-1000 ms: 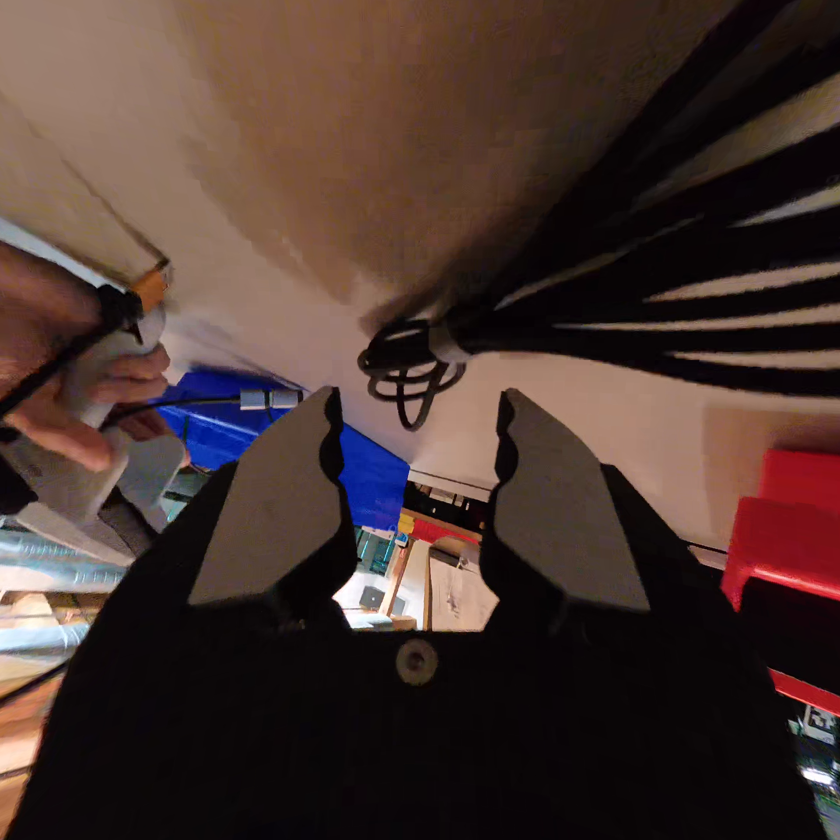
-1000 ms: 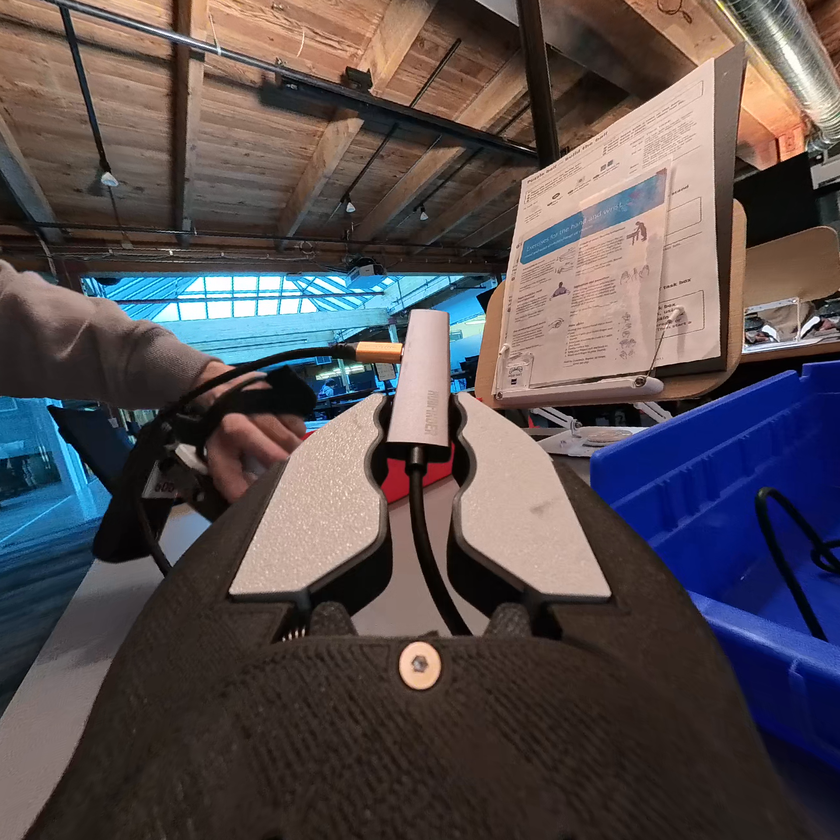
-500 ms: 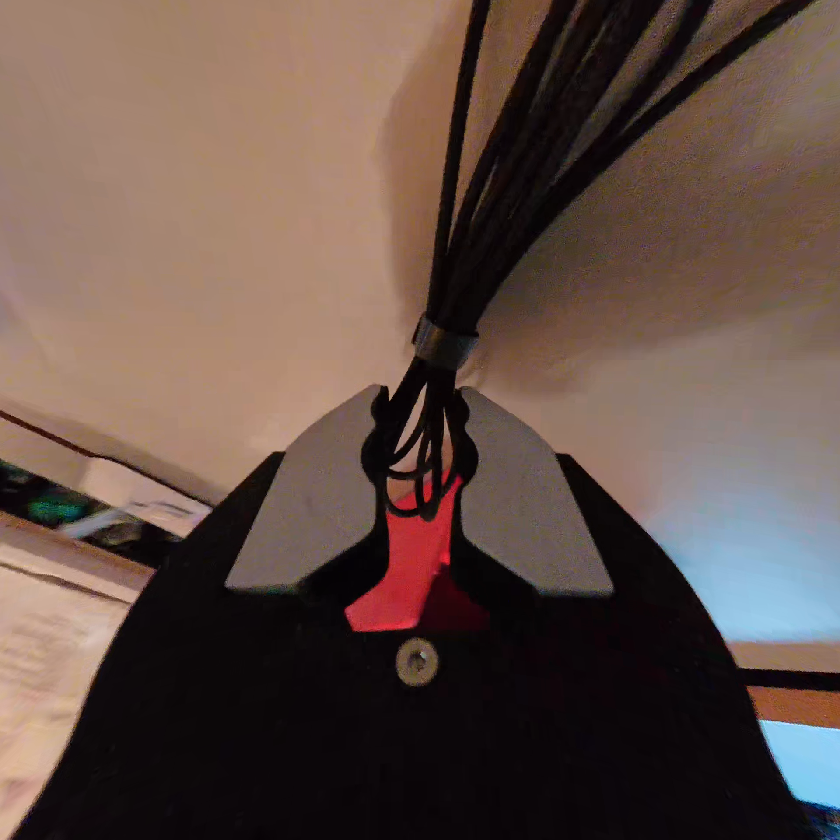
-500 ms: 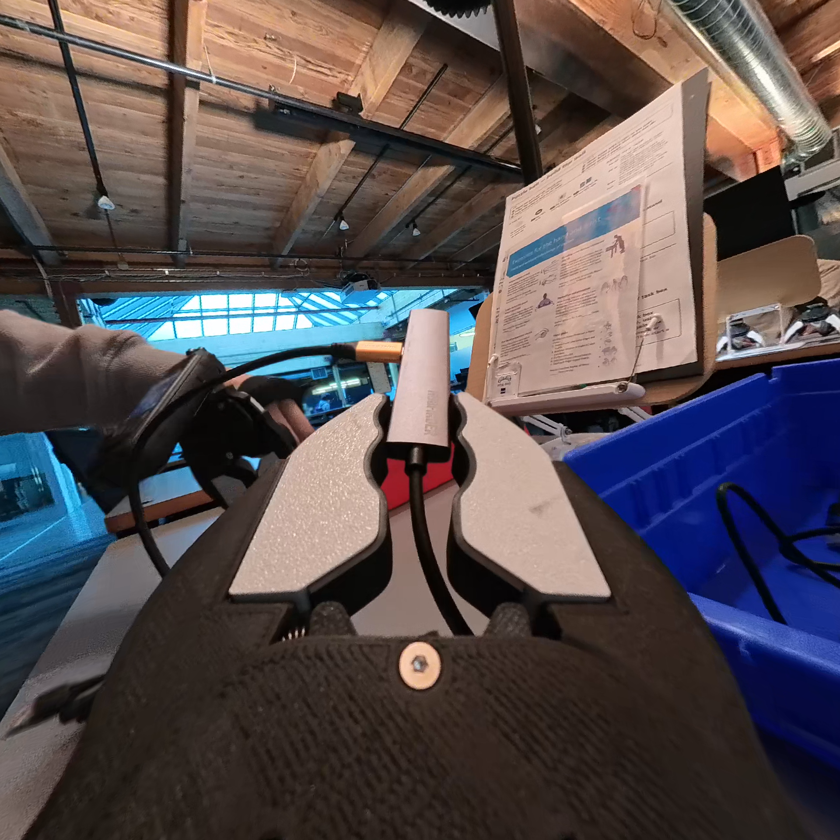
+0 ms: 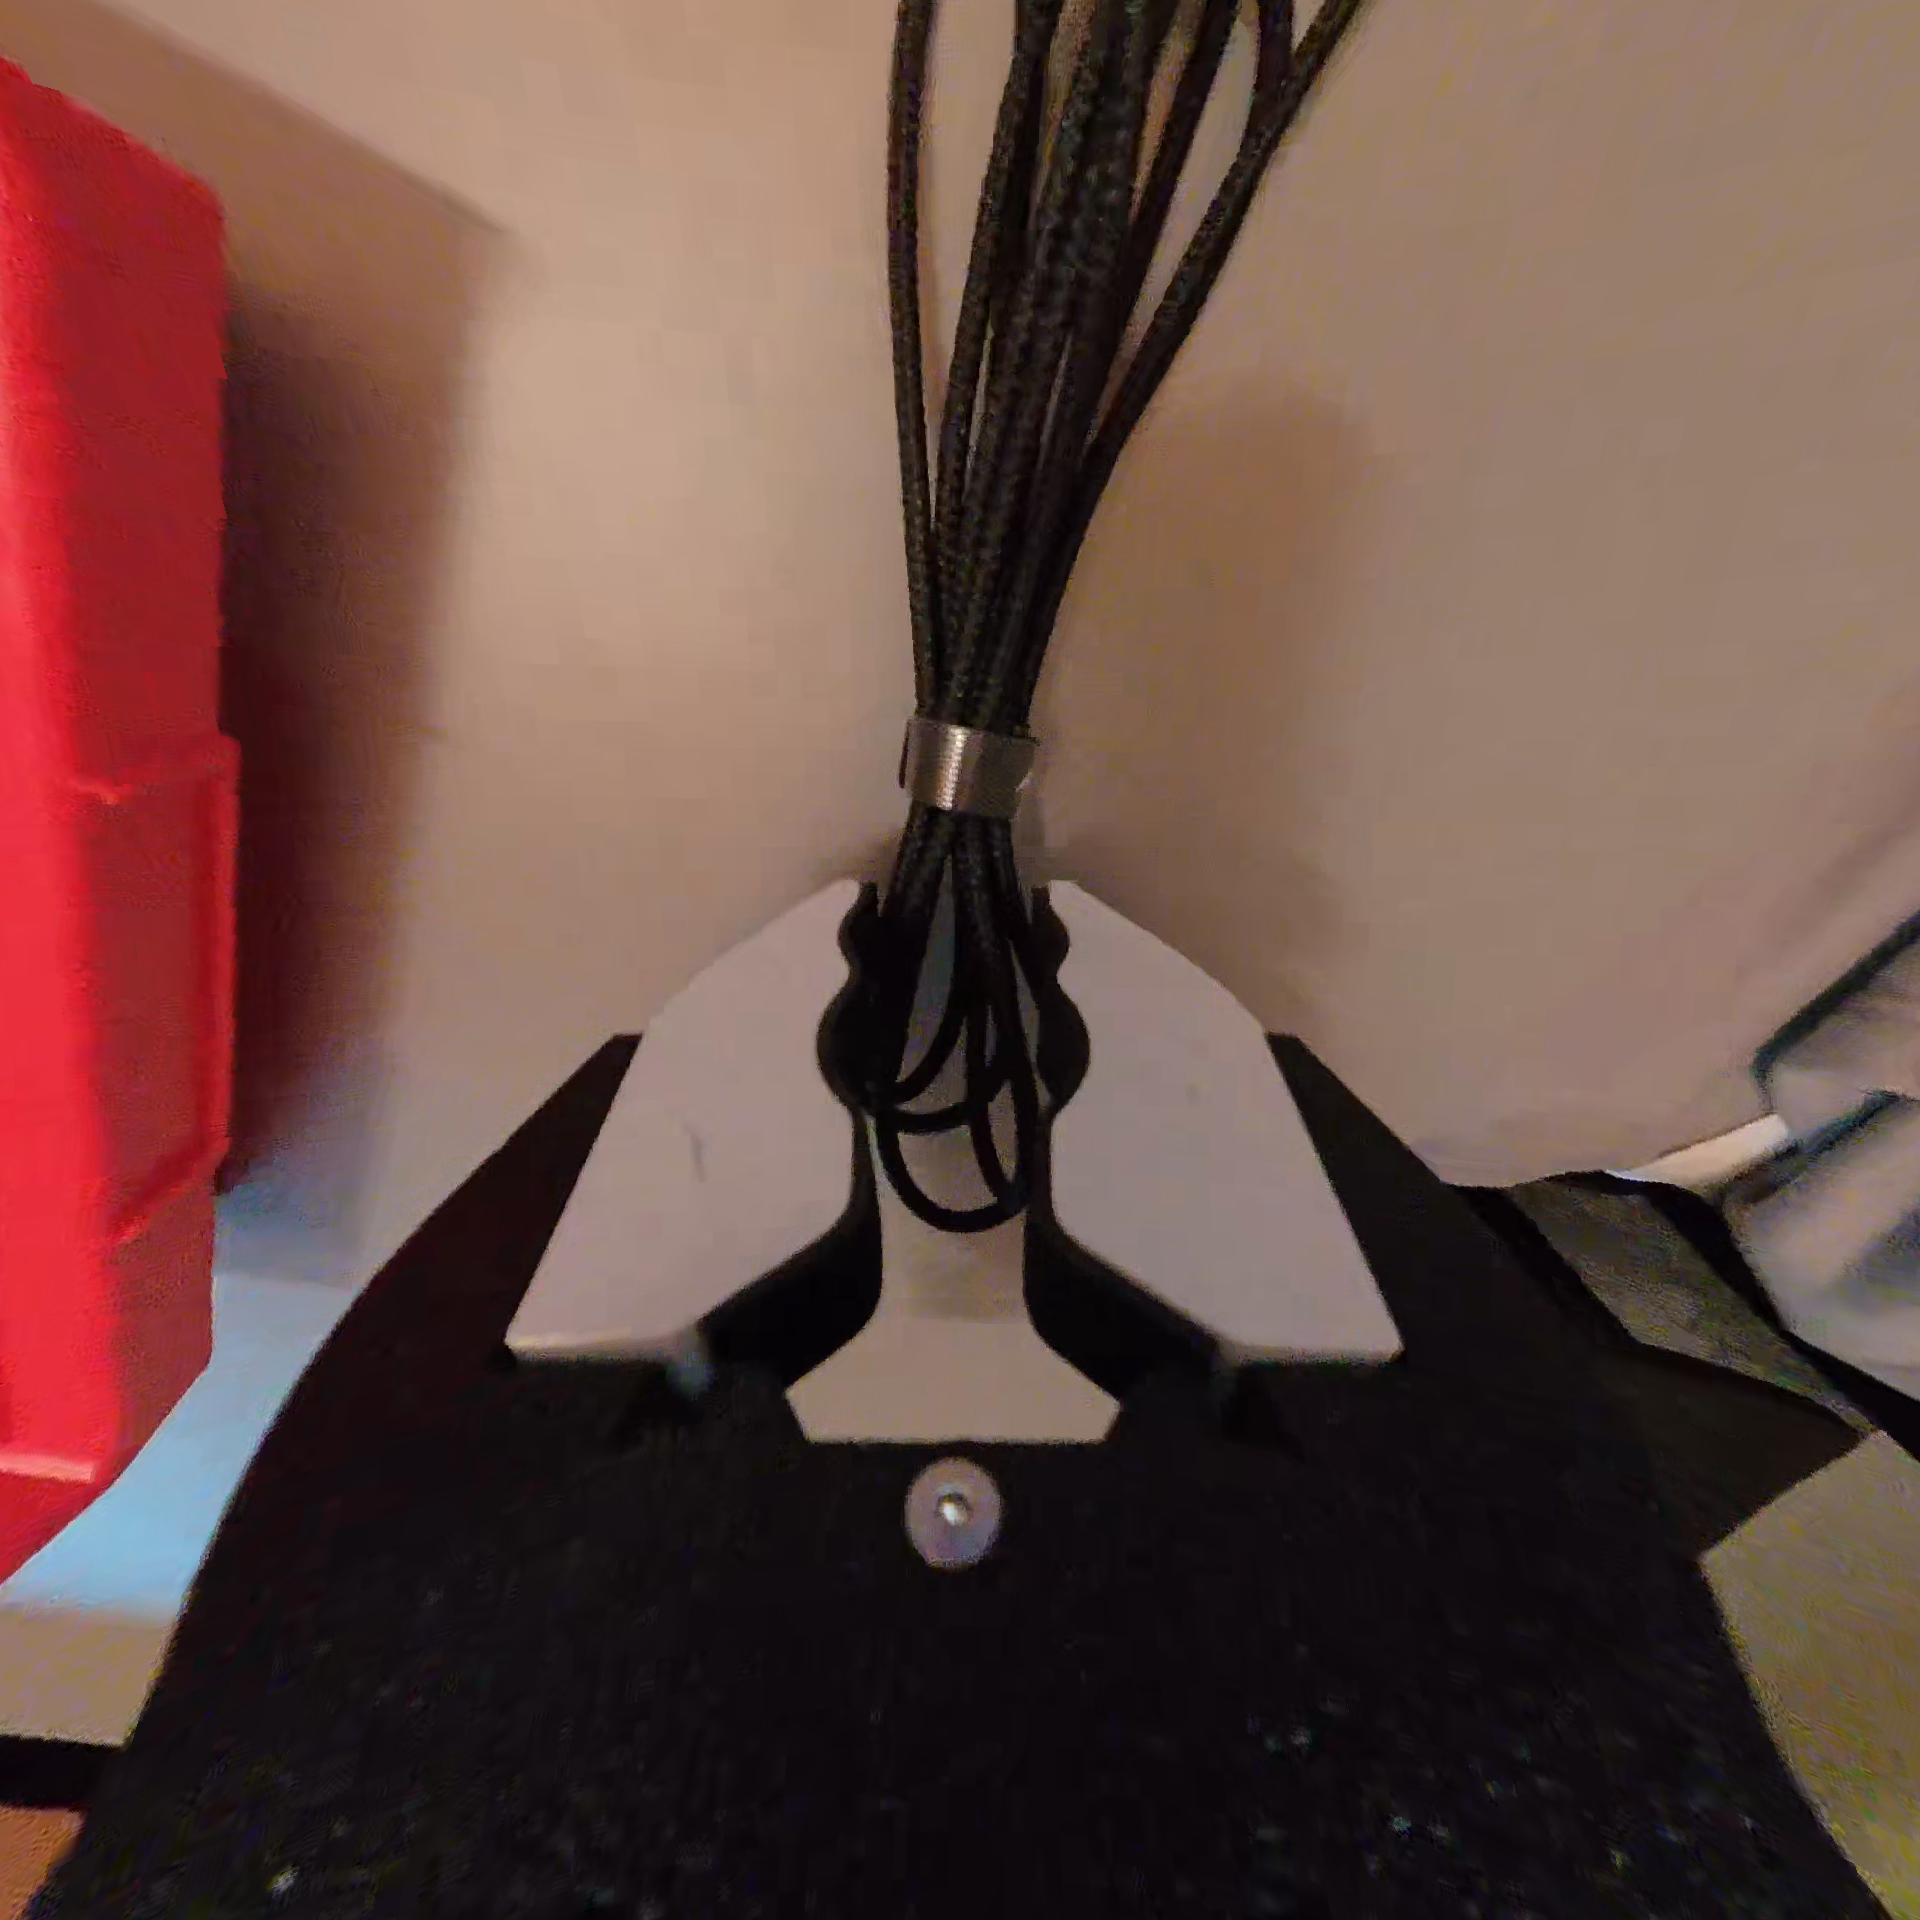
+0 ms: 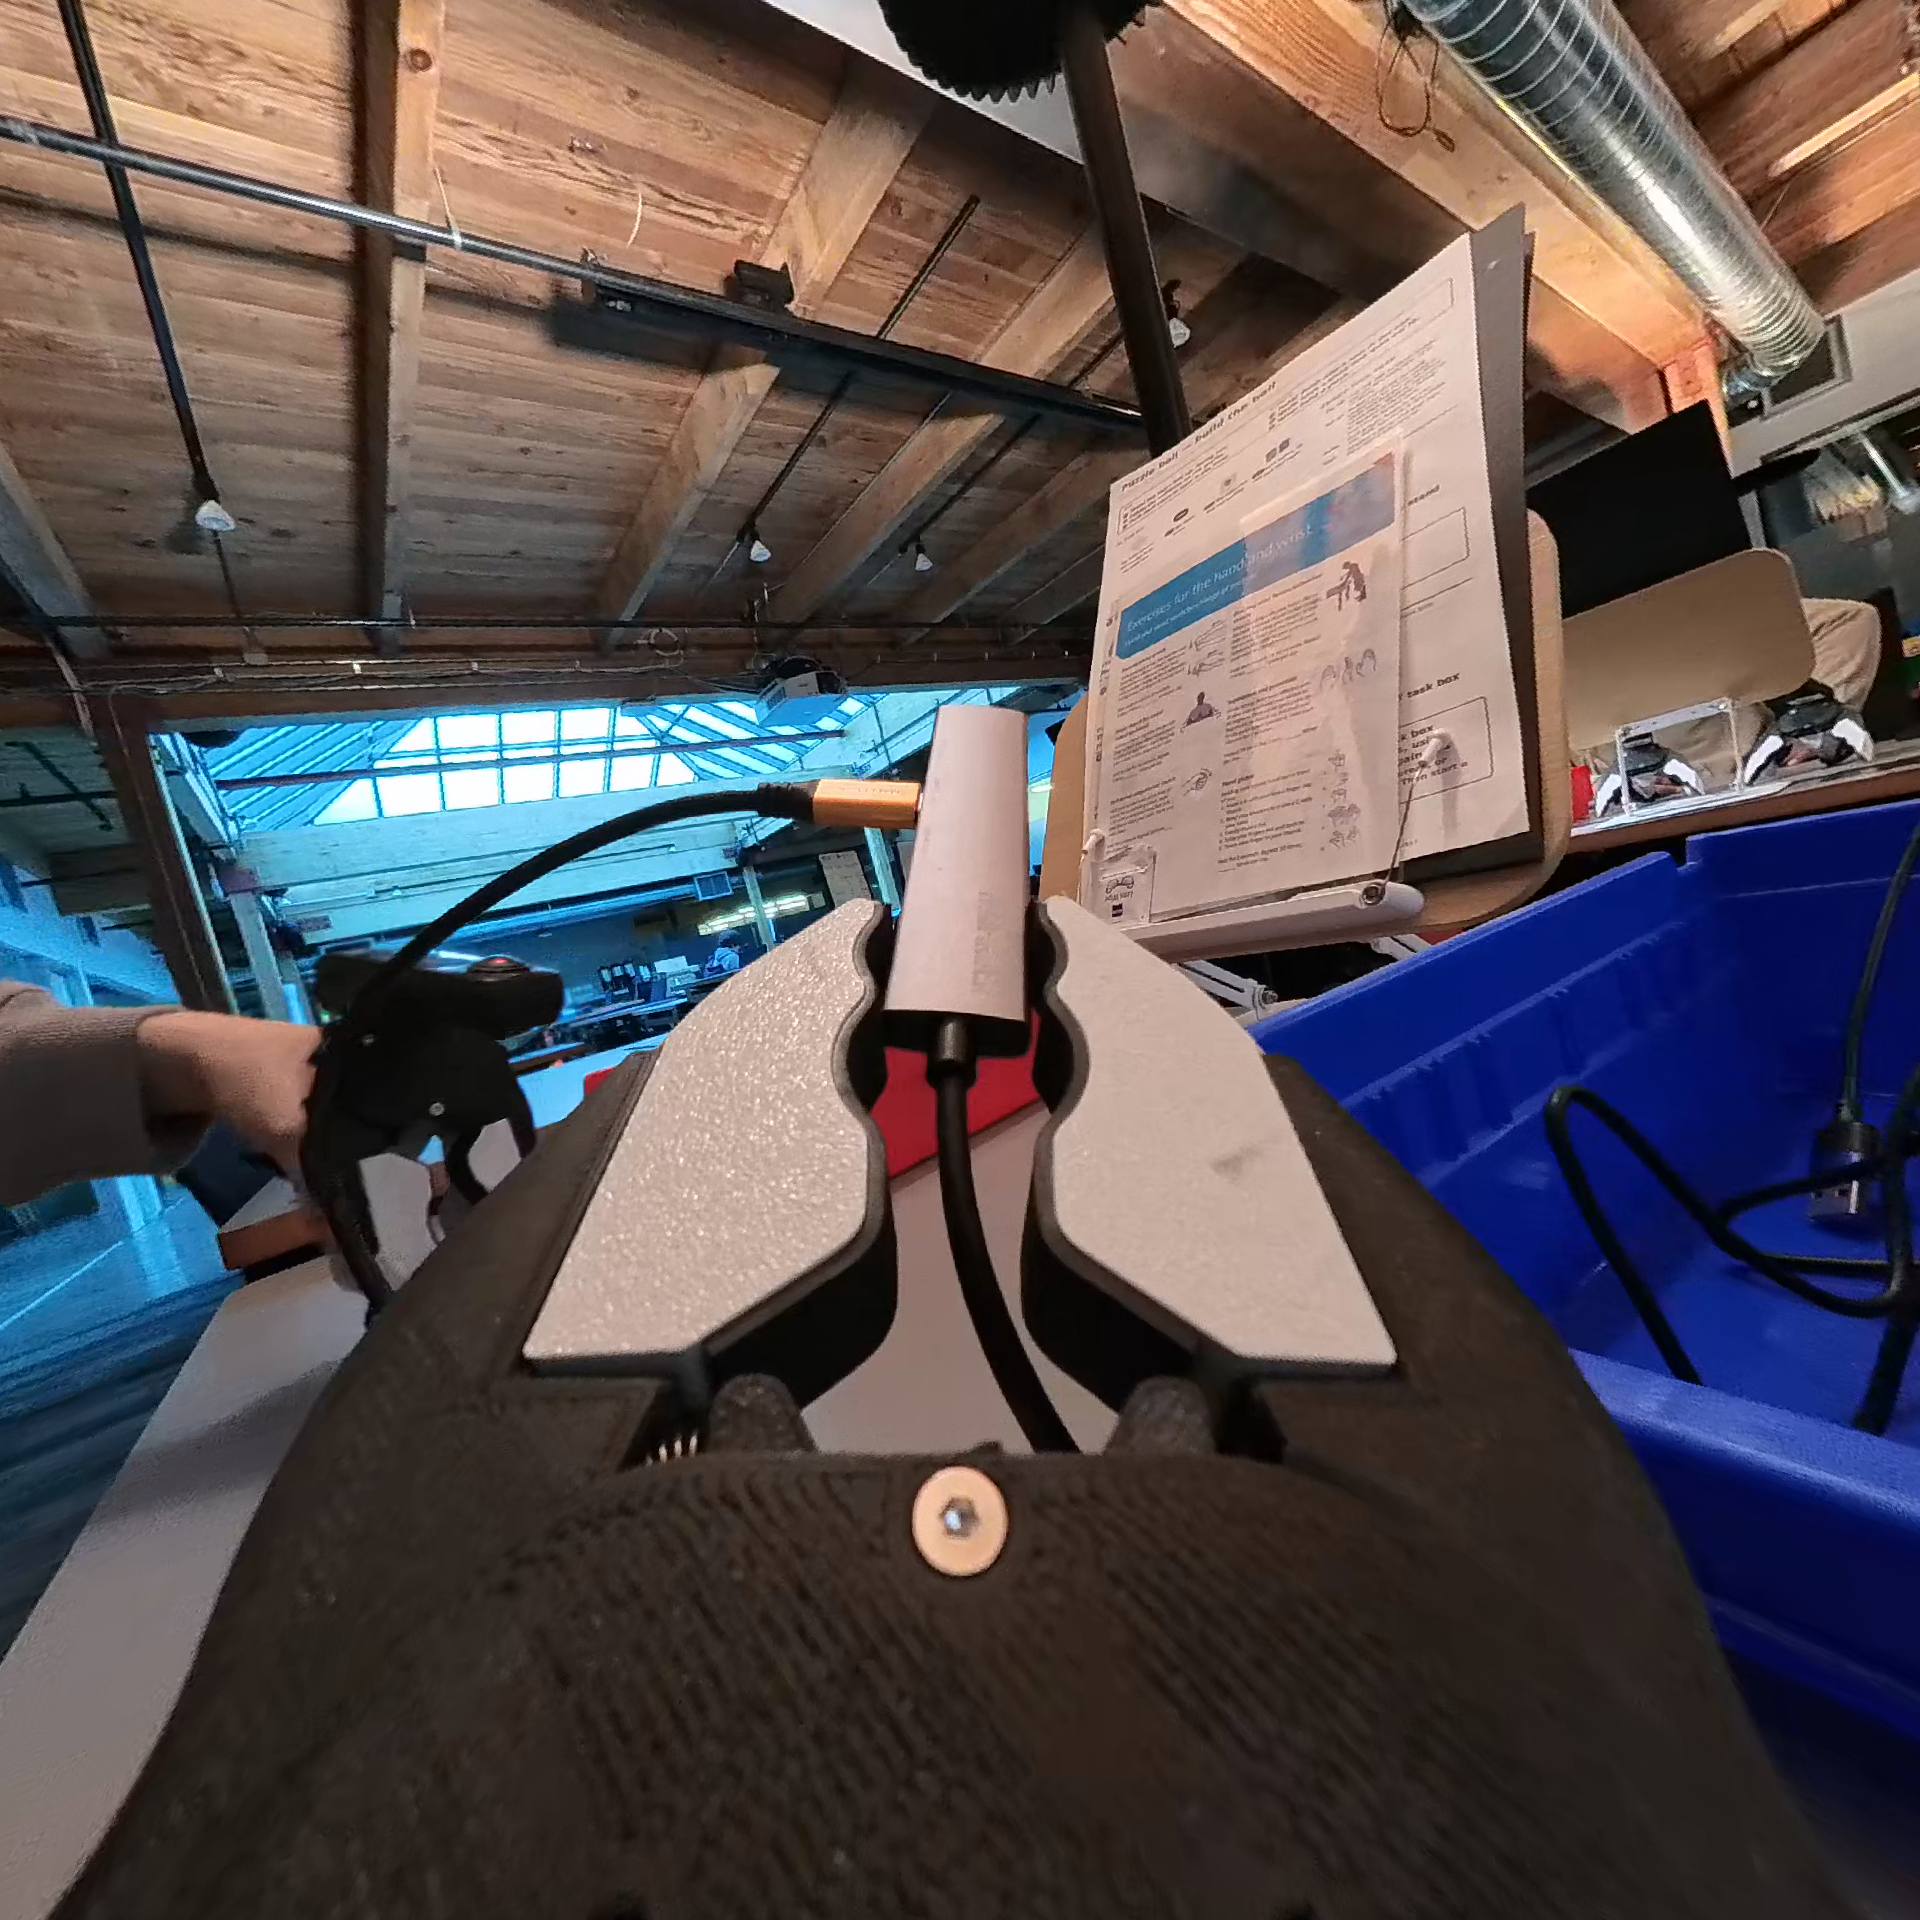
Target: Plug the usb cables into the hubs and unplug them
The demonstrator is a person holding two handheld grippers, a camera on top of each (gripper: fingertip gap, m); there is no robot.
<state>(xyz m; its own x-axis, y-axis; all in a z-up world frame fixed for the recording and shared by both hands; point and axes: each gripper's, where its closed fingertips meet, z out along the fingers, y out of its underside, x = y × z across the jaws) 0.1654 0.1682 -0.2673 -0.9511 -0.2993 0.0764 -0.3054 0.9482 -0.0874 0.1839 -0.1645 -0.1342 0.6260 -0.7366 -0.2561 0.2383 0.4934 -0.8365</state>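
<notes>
My right gripper (image 6: 961, 914) is shut on a slim grey USB hub (image 6: 964, 862) that stands upright between the fingers, its own black cable (image 6: 971, 1226) running back toward me. An orange USB plug (image 6: 864, 803) sits in the hub's left side; its black cable arcs down left to my left gripper (image 6: 416, 1091), held by a hand. In the left wrist view my left gripper (image 5: 956, 904) is shut on the looped end of a bundled black braided cable (image 5: 1003, 436) bound by a grey strap (image 5: 966, 767), over the pale table (image 5: 1455, 520).
A red bin (image 5: 104, 644) stands close on the left of the left gripper. A blue bin (image 6: 1662, 1091) at the right holds loose black cables with a USB plug (image 6: 1844, 1174). A stand with printed sheets (image 6: 1299, 675) rises behind the hub. A black pole (image 6: 1127, 239) stands beyond. One gripper's finger ends stand about 35 centimetres off the other's.
My left gripper went from open to shut on the bundle's looped end and has swung so the red bin is at its left. The right gripper keeps the hub, tilted slightly toward the blue bin.
</notes>
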